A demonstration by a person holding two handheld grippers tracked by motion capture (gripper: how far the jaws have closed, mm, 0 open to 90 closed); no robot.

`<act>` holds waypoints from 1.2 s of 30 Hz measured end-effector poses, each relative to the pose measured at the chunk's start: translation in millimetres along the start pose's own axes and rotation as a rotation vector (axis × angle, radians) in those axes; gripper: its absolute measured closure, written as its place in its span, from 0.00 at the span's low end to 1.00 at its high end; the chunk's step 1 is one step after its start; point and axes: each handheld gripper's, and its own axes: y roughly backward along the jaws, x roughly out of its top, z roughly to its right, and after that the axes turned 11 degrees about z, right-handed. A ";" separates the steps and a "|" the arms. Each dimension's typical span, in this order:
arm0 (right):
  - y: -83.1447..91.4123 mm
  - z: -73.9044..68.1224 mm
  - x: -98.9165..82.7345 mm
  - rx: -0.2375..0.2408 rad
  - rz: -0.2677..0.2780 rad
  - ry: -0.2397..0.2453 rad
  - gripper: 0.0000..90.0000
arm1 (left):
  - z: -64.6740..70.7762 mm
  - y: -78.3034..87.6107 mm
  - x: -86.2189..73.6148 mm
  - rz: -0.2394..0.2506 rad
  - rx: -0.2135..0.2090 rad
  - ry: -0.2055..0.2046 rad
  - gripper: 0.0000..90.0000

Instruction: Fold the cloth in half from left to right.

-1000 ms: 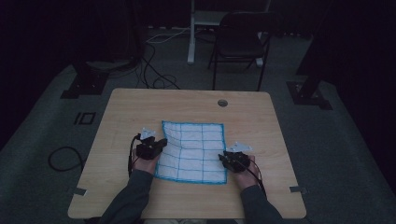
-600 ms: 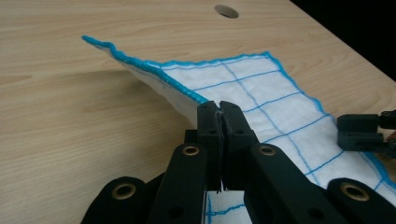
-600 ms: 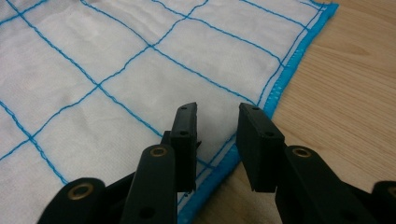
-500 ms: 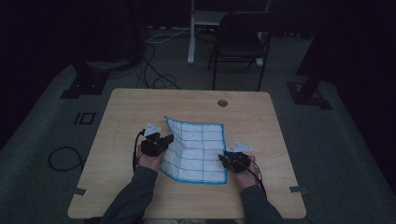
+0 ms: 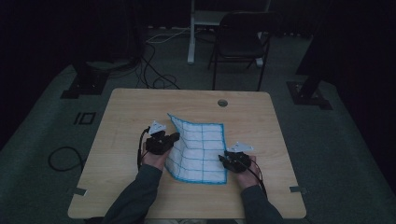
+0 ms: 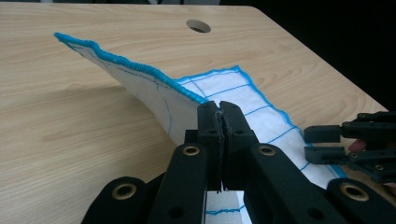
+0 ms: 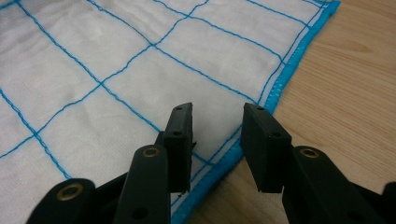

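Your left gripper [image 5: 172, 138] is clamped on the left edge of the white cloth [image 5: 201, 149], the one with the blue grid lines and blue stitched border. In the left gripper view the two black jaws are pressed together with the cloth's [image 6: 224, 88] hem pinched between them, and that edge stands lifted off the wooden table [image 5: 126, 116], curving up and away from the jaws toward the far corner. The rest of the cloth lies flat on the tabletop, roughly mid-table, nearer your side.

Your right gripper [image 5: 226, 161] sits at the cloth's right edge, near its front corner. In the right gripper view its jaws stand apart and have just been opening; the blue border of the cloth [image 7: 140, 79] runs beneath the gap between them, and the pads do not press on it. One jaw hangs over the white weave, the other over the hem and the bare wood [image 7: 355, 70] just beside it.

The table's round cable hole [image 5: 222, 102] lies beyond the cloth, well apart from both grippers.
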 end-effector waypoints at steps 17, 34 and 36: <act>0.3 0.5 -0.5 0.002 0.002 0.005 0.71 | 21.9 -16.8 7.3 -0.007 -0.053 -0.027 0.99; 1.7 -0.1 -0.6 0.002 0.003 0.006 0.68 | 33.4 -28.9 8.0 -0.009 -0.078 -0.037 0.99; 2.5 0.1 -0.7 0.002 0.002 0.007 0.68 | 34.3 -30.0 7.3 -0.010 -0.079 -0.035 0.99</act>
